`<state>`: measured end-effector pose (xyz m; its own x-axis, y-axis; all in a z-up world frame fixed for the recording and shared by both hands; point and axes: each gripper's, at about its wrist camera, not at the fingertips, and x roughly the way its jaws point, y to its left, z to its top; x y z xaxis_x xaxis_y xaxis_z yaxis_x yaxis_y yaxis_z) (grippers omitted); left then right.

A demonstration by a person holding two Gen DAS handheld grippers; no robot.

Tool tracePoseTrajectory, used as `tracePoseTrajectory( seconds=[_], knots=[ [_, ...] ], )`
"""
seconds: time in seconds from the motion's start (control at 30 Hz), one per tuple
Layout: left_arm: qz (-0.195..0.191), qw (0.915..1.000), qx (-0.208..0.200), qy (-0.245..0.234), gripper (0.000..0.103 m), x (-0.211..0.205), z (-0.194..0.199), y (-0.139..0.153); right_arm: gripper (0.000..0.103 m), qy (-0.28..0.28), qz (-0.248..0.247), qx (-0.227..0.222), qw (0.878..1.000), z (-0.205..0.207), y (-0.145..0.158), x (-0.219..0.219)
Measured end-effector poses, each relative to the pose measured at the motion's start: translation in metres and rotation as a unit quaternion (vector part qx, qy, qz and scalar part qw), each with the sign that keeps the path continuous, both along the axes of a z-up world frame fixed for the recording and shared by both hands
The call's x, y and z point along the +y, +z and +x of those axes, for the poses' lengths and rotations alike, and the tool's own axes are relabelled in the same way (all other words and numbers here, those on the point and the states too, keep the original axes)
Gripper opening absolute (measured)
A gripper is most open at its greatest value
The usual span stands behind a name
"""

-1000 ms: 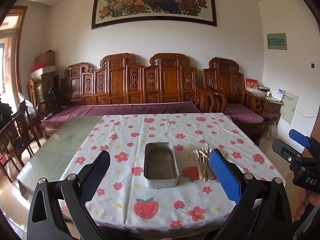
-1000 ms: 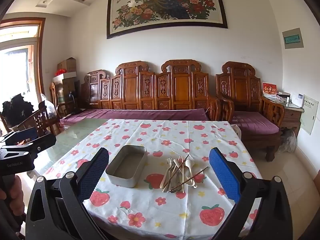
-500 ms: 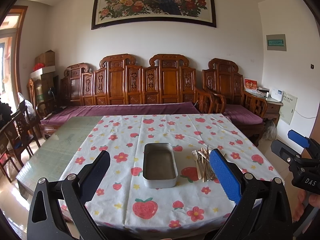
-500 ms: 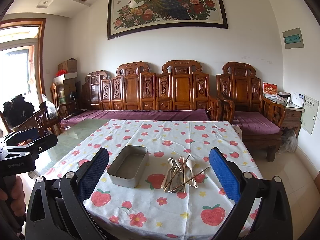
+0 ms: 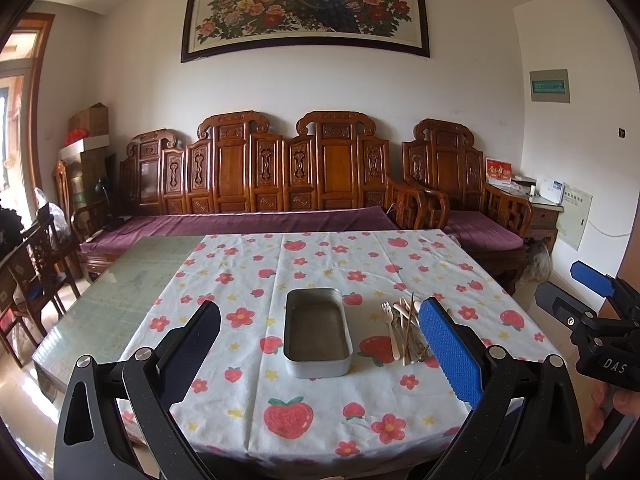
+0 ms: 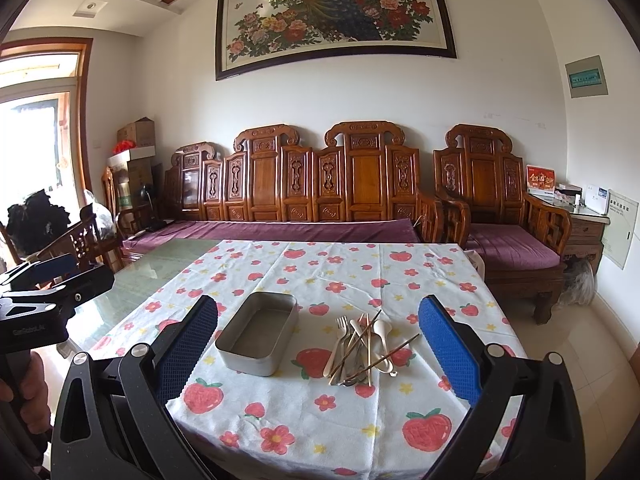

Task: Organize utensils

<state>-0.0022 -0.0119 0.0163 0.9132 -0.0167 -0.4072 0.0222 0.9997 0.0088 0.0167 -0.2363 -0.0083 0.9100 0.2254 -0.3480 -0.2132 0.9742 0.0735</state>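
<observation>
I see the surface [image 6: 440,276] under its strawberry cloth filling mid-frame. My left hand-held gripper [image 5: 320,354] and right hand-held gripper [image 6: 318,350] both gape wide, empty, at bottom. The metal tin [image 6: 260,338] sits centre; the utensils [image 6: 362,346] lie piled just right of it.

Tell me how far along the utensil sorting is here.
Nothing looks done: the tin is empty and the utensils lie in one heap on the tablecloth beside it. Nothing is in hand; the left claw and right claw are both open, short of the table. All the picking and placing remains.
</observation>
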Motion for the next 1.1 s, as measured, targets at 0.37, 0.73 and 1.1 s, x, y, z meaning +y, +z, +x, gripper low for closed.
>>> tracePoseTrajectory(
  seconds=[0.37, 0.73, 1.1],
  knots=[
    [0.000, 1.0000, -0.001, -0.001, 0.097, -0.0023, -0.0022, 0.0027, 0.101, 0.000, 0.001, -0.001, 1.000, -0.0006, -0.0001, -0.0005],
    [0.000, 1.0000, -0.003, -0.001, 0.097, -0.0056, -0.0041, 0.0060, 0.101, 0.000, 0.001, -0.001, 1.000, -0.0008, -0.0002, -0.0006],
    [0.000, 1.0000, -0.003, -0.002, 0.097, -0.0069, -0.0049, 0.0061, 0.101, 0.000, 0.002, -0.002, 1.000, -0.0012, 0.0009, -0.0007]
  ],
)
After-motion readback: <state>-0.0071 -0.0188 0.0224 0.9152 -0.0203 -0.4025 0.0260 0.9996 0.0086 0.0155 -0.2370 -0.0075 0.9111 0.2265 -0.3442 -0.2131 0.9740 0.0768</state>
